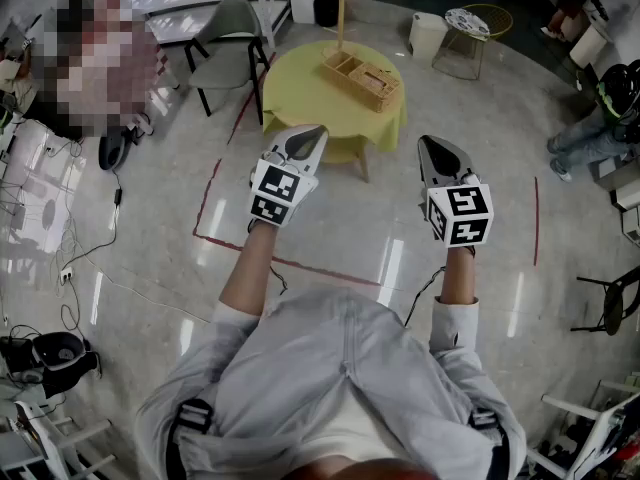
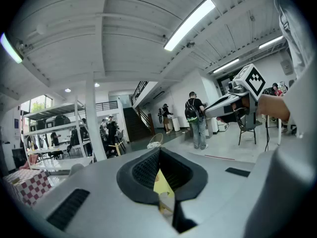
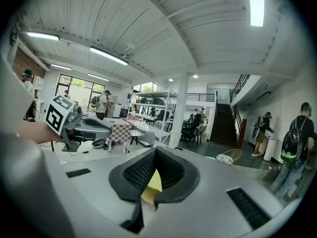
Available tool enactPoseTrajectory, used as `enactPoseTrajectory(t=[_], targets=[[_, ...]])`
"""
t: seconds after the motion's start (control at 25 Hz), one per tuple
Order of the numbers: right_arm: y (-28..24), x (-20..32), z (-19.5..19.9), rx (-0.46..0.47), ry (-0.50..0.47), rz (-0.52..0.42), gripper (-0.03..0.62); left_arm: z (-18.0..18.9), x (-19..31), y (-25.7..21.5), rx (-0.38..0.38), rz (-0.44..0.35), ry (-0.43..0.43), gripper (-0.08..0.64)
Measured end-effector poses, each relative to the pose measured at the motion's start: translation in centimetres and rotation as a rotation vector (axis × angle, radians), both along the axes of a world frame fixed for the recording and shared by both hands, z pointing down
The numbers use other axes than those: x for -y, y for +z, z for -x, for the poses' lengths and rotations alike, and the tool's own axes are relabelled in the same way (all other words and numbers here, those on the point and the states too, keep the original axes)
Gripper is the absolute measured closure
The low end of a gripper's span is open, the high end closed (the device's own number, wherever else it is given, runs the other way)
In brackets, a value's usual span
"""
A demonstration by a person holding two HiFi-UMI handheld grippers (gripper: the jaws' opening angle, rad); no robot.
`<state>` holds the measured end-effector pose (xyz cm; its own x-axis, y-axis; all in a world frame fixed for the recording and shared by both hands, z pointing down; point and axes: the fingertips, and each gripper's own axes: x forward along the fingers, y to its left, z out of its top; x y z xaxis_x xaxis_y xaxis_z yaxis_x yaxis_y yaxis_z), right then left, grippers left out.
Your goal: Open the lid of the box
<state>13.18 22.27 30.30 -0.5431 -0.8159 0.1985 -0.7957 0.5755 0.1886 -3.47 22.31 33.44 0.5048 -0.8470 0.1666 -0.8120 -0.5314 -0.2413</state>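
The wooden box (image 1: 362,78) sits on the far right part of a round table with a yellow cloth (image 1: 300,93), well ahead of both grippers. In the head view my left gripper (image 1: 308,136) is held in the air short of the table's near edge, jaws together and empty. Level with it, my right gripper (image 1: 437,148) is also shut and empty, to the right of the table. In the left gripper view the pads (image 2: 143,170) meet with only a sliver of yellow cloth (image 2: 161,185) showing below. The right gripper view shows the same closed pads (image 3: 171,172).
A thin wooden stand (image 1: 341,13) rises at the table's far side. A grey chair (image 1: 230,38) stands to its left; a white bin (image 1: 428,36) and a wire side table (image 1: 470,28) stand behind. Red tape lines (image 1: 300,266) mark the floor. A person (image 1: 600,118) is at the right.
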Motion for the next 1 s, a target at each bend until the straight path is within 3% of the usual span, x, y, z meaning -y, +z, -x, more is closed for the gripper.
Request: enactPoseTrajectory(t=[0.36,0.68,1.0], targets=[[0.6,1.4,-3.0,0.038,0.014,0.009,0.569,-2.0,0.9,0.8,0.003,-0.001,-0.027,0.531],[2.5,2.5,-5.1,0.048,-0.049,0.055,0.569,-3.9,2.0,1.9,0.003,0.024,-0.058,0.531],[3.6,8.0,-5.5,0.079,-0.059,0.067,0.571,-4.5,7.6,3.6,0.010,0.039,-0.048,0.531]])
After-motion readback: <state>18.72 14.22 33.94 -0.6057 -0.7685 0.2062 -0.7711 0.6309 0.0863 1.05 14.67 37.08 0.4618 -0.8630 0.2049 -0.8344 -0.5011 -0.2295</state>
